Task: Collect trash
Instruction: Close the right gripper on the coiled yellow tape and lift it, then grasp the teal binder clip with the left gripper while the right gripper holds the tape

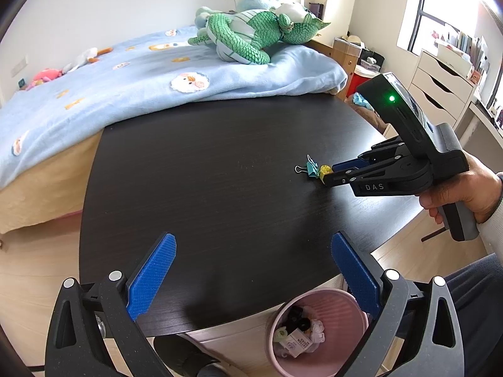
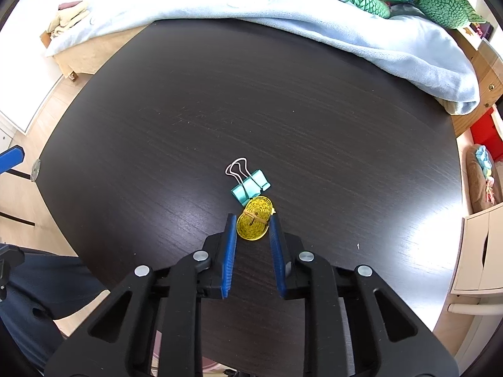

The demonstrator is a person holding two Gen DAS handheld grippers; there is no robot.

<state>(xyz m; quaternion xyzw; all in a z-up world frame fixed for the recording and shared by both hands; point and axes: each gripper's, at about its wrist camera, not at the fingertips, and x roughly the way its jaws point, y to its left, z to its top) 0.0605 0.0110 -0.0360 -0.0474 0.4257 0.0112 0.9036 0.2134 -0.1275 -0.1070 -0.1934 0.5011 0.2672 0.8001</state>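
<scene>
Your right gripper (image 2: 253, 220) is low over the table (image 2: 283, 110), its jaws either side of the coiled tape (image 2: 254, 222), which touches the binder clip (image 2: 250, 185) lying just beyond it. Your left gripper (image 1: 251, 251) hangs over the table's near edge, jaws wide apart, with the trash bin (image 1: 314, 330) on the floor below that edge, beside its right-hand jaw, scraps inside. Behind the table runs the bed (image 1: 94, 94), its blanket (image 2: 408, 53) draped onto the far rim, and the plush toy (image 1: 251, 34) lies on top.
</scene>
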